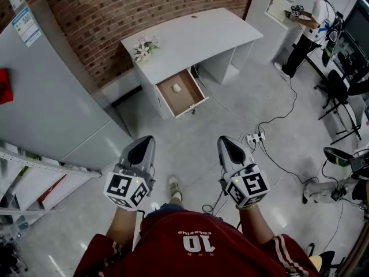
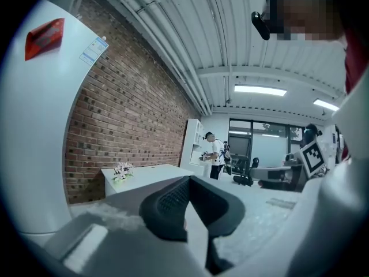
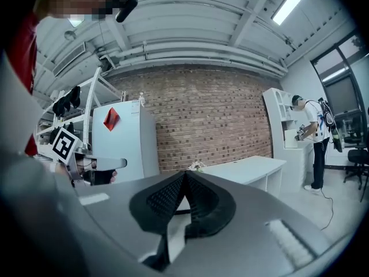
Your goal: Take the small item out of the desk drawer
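A white desk (image 1: pixel 196 36) stands against the brick wall, well ahead of me. Its drawer (image 1: pixel 193 100) is pulled open over the floor, and a small white item (image 1: pixel 176 88) lies inside on the wooden bottom. My left gripper (image 1: pixel 145 139) and right gripper (image 1: pixel 226 140) are held side by side in front of my body, far short of the drawer and pointing toward the desk. Both are shut with nothing between the jaws. In the left gripper view the left gripper (image 2: pixel 189 181) looks toward the desk (image 2: pixel 147 175). In the right gripper view the right gripper (image 3: pixel 184 175) does the same.
A tall grey cabinet (image 1: pixel 46 97) stands to the left, with a metal rack (image 1: pixel 34 180) below it. Flowers (image 1: pixel 142 49) sit on the desk's left end. A power strip (image 1: pixel 254 137) and cables lie on the floor at right. Another person (image 1: pixel 312 25) stands far right near office chairs (image 1: pixel 340 94).
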Action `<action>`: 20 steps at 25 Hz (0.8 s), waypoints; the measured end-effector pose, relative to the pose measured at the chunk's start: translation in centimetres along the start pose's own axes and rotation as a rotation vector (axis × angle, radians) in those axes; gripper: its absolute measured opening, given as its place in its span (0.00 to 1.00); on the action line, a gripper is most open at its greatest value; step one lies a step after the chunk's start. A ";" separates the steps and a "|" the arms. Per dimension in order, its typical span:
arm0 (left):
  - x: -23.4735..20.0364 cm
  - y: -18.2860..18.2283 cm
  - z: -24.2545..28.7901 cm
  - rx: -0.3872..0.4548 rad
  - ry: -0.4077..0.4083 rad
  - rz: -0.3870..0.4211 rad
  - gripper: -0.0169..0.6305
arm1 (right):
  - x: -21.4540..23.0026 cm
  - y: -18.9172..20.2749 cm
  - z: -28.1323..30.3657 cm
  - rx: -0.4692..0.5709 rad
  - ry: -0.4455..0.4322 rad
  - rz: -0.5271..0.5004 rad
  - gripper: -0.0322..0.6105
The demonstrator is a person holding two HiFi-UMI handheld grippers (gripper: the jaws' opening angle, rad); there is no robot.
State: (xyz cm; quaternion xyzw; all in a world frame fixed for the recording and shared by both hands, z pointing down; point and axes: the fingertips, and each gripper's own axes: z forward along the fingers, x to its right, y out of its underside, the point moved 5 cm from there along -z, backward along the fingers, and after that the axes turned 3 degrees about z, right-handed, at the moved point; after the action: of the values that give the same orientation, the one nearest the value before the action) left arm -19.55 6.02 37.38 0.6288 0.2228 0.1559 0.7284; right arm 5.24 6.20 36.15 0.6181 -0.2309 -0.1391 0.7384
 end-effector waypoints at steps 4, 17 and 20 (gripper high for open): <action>-3.7 -0.7 2.7 -0.004 0.009 -0.006 0.03 | 0.1 -1.0 4.8 -0.006 -0.024 -0.013 0.05; -10.9 -2.7 11.8 0.007 0.113 -0.030 0.03 | 2.0 -2.7 13.3 -0.026 0.043 -0.009 0.05; -11.7 -2.9 13.3 0.015 0.133 -0.059 0.03 | 2.4 -2.5 13.7 -0.043 0.057 -0.021 0.05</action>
State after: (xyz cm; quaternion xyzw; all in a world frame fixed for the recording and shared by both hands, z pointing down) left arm -22.75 -11.59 37.46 0.6159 0.2903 0.1739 0.7115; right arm 0.47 -7.07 35.91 0.6081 -0.2002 -0.1341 0.7564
